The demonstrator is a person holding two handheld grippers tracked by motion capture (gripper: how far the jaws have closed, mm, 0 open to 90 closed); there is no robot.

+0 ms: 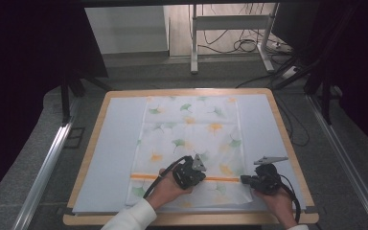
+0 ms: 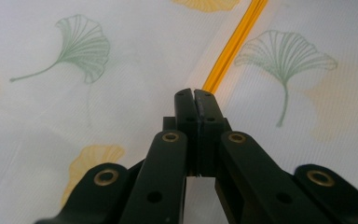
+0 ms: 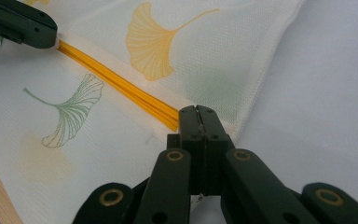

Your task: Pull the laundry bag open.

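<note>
Mesh bag (image 1: 191,139) with green and orange ginkgo-leaf print lies flat on the pale mat (image 1: 110,153) covering the tabletop (image 1: 91,139), long axis running away from the person. Orange zipper (image 1: 146,177) crosses it near the person's edge.

Left tool (image 1: 199,176) — jaws pressed together, tips down on the zipper line roughly mid-width of the bag. In the left gripper view the tips (image 2: 194,95) sit right at the orange zipper (image 2: 233,42); whether they actually pinch a pull tab or cloth, can't tell — nothing visible between the pads.

Right tool (image 1: 243,180) — jaws also pressed together, at the zipper's right end by the bag's right edge. Right gripper view: tips (image 3: 196,112) meet the end of the orange zipper (image 3: 116,84), bag seam (image 3: 265,65) just beyond, bare mat (image 3: 331,93) to the side. The left tool's tip (image 3: 21,25) shows farther up the same zipper.

Both hands come in from the near edge, white sleeve (image 1: 129,215) on the left forearm. The two tools are near each other, both on the zipper line.
</note>
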